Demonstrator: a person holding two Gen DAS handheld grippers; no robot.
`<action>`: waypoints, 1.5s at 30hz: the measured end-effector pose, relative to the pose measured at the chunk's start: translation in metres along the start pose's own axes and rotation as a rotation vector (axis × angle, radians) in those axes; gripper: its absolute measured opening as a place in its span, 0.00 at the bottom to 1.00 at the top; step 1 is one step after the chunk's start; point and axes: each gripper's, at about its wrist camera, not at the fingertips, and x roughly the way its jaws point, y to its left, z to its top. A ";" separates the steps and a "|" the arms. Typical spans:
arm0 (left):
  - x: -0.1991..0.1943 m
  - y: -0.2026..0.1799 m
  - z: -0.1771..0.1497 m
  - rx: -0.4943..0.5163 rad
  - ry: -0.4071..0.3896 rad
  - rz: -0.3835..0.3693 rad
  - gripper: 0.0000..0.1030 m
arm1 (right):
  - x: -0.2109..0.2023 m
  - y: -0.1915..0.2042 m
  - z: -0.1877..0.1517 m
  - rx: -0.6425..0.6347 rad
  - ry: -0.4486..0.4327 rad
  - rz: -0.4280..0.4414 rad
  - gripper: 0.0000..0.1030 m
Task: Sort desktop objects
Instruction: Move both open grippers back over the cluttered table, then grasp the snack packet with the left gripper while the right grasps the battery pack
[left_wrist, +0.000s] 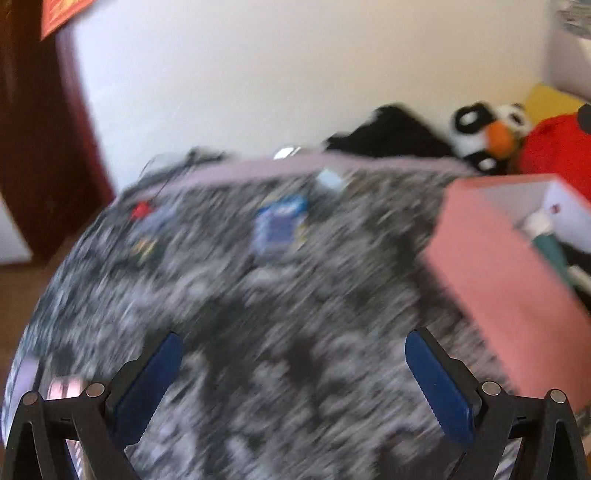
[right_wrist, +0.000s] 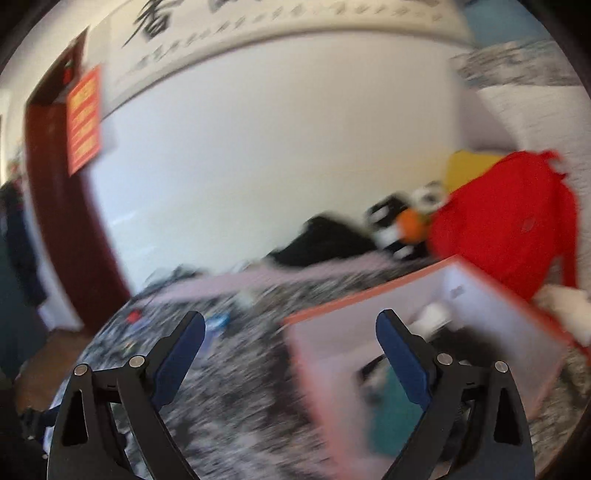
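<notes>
Both views are blurred by motion. A pink box (left_wrist: 491, 280) stands on the right of a black-and-white patterned tabletop (left_wrist: 240, 314), with a white and teal thing (left_wrist: 546, 236) lying inside it. A blue packet (left_wrist: 282, 229), a small red item (left_wrist: 140, 210) and a pale small block (left_wrist: 330, 180) lie farther back on the table. My left gripper (left_wrist: 293, 343) hangs open over the table with nothing between its blue pads. My right gripper (right_wrist: 290, 325) is open too, at the near left corner of the pink box (right_wrist: 332, 343), nothing held.
A black-and-white plush toy with an orange beak (left_wrist: 491, 133), a black bundle (left_wrist: 391, 133) and a red bag (right_wrist: 506, 221) crowd the far right against the white wall. A dark red door frame (right_wrist: 62, 229) stands at the left, past the table's edge.
</notes>
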 end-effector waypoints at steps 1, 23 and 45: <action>0.002 0.011 -0.003 -0.012 0.002 0.022 0.97 | 0.011 0.013 -0.005 -0.005 0.030 0.022 0.93; 0.288 0.191 0.106 -0.415 0.185 0.212 0.97 | 0.330 0.125 -0.082 0.063 0.492 0.081 0.96; 0.339 0.187 0.108 -0.323 0.205 0.134 0.29 | 0.387 0.201 -0.098 -0.316 0.548 -0.010 0.72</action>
